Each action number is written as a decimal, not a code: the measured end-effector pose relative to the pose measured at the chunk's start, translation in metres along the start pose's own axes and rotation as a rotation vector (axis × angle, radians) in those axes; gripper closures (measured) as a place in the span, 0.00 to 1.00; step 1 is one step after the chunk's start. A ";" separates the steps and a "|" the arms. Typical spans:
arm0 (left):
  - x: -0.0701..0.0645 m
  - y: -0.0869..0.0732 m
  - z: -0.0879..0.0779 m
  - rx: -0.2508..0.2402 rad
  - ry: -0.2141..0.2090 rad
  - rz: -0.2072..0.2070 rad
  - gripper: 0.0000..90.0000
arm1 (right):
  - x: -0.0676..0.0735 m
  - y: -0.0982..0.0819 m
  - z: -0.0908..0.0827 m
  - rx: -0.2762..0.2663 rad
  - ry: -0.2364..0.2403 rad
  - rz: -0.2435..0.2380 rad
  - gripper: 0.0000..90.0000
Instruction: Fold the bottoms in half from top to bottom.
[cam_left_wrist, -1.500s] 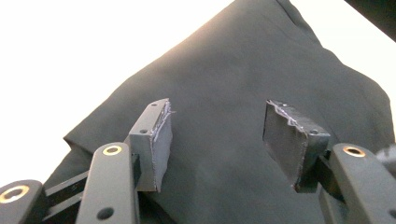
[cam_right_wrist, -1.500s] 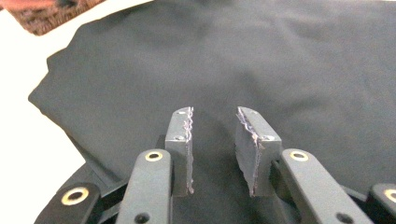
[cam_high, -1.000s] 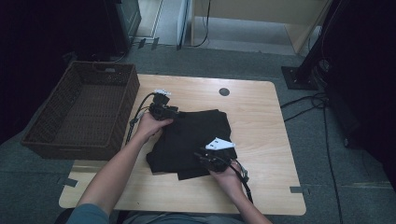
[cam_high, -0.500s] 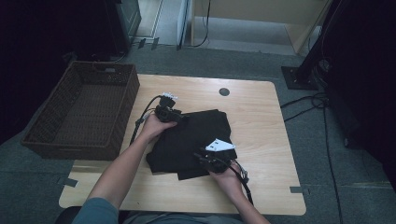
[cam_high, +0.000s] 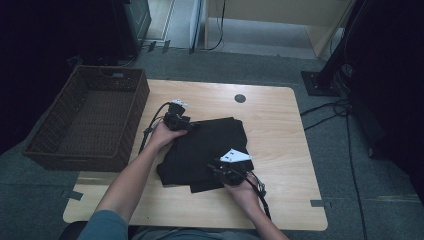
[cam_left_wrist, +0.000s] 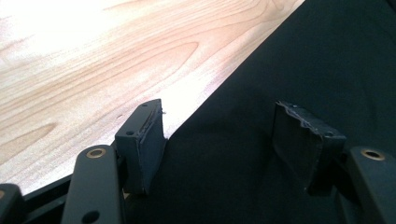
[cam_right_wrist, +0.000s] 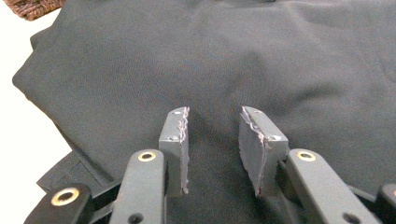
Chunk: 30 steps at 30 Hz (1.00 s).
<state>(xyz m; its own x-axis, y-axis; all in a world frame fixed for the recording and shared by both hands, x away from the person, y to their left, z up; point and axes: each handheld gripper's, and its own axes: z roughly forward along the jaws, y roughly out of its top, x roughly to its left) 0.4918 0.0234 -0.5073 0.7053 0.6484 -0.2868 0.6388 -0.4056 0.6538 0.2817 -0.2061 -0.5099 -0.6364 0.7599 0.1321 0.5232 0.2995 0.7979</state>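
Black cloth (cam_high: 207, 147), pale wood-grain table (cam_high: 280, 130), dark brown basket (cam_high: 87, 122).

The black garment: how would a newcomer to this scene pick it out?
On the light wooden table, right of the dark wicker basket, lies the black garment, folded flat. It is the table's one dark cloth, with a hand-held tool at two of its edges.

A black cloth garment (cam_high: 205, 150), folded into a rough rectangle of several flat layers, lies on the middle of the light wooden table. Its far edge runs nearly straight, its right edge too. At the near left, lower layers stick out unevenly past the top fold. The surface (cam_right_wrist: 224, 60) is smooth with soft, shallow creases. One straight edge (cam_left_wrist: 280, 70) crosses bare wood.
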 end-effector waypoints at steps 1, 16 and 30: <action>0.001 0.000 0.000 -0.001 -0.005 -0.005 0.39 | 0.000 0.000 0.000 0.001 0.000 0.002 0.70; -0.012 -0.004 -0.003 0.072 -0.064 0.099 0.64 | 0.002 -0.001 0.002 -0.004 -0.011 0.001 0.70; -0.010 0.004 -0.020 0.031 -0.077 0.063 0.94 | 0.003 0.001 0.003 -0.004 -0.020 0.009 0.69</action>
<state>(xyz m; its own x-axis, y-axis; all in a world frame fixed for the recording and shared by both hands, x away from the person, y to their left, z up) 0.4810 0.0281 -0.4873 0.7650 0.5701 -0.2996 0.6009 -0.4645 0.6505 0.2824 -0.2020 -0.5105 -0.6204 0.7738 0.1277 0.5263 0.2901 0.7993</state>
